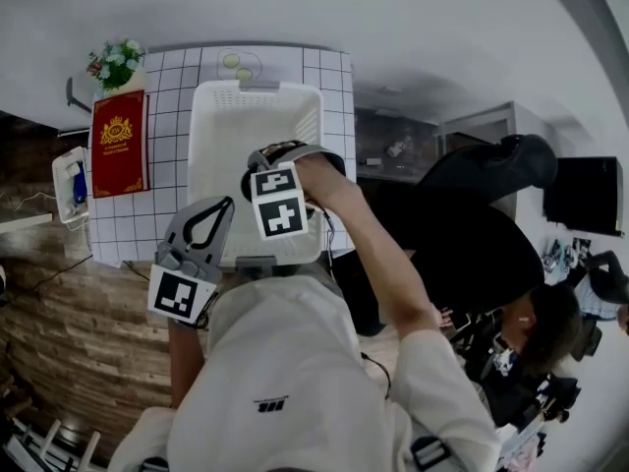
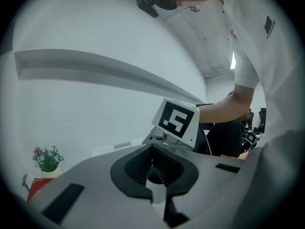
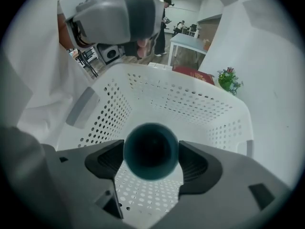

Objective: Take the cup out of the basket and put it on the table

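A dark teal cup [image 3: 151, 150] sits between the jaws of my right gripper [image 3: 151, 157], its mouth facing the camera. The jaws press on both its sides, and the gripper is shut on it. The cup hangs inside the white perforated basket [image 3: 190, 104], above its floor. In the head view, the right gripper [image 1: 278, 200] reaches into the basket [image 1: 208, 136] and hides the cup. My left gripper [image 1: 201, 229] hovers at the basket's near left corner. Its jaws [image 2: 153, 162] are shut and empty.
The basket stands on a white tiled table [image 1: 177, 77]. Left of it lie a red book [image 1: 119, 144], a small pot of flowers [image 1: 115, 64] and a white object [image 1: 71, 185]. A person in black sits at the right [image 1: 511, 264]. Wooden floor lies below the table.
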Available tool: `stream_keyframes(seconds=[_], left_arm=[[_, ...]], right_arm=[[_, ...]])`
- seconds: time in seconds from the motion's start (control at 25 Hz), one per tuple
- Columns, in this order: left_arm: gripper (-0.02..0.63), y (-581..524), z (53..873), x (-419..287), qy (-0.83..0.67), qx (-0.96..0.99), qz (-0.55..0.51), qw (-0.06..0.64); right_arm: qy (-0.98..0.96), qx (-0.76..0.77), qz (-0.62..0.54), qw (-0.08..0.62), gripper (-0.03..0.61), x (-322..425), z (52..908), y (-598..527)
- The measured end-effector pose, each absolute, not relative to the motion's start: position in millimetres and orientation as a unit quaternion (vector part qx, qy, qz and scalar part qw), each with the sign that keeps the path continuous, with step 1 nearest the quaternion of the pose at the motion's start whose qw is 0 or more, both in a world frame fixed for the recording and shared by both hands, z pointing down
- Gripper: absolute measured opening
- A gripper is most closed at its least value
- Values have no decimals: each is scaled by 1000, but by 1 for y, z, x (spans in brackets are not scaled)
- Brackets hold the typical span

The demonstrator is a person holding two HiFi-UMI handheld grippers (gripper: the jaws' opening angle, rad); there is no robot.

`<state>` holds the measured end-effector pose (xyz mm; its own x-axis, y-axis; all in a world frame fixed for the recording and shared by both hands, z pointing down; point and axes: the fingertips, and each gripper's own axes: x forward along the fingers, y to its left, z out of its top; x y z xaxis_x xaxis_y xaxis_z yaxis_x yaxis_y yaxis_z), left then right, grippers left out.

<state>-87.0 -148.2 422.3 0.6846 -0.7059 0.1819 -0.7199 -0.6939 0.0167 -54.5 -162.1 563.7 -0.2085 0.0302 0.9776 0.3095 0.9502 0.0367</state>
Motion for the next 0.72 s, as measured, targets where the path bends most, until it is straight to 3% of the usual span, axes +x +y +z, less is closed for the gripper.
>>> stream_keyframes(seconds=[0.72], left_arm=[[11,-138,410,-85,-374,924,77,26]], right_arm=[[-794,-90,-111,590,364,-53,493,-158]])
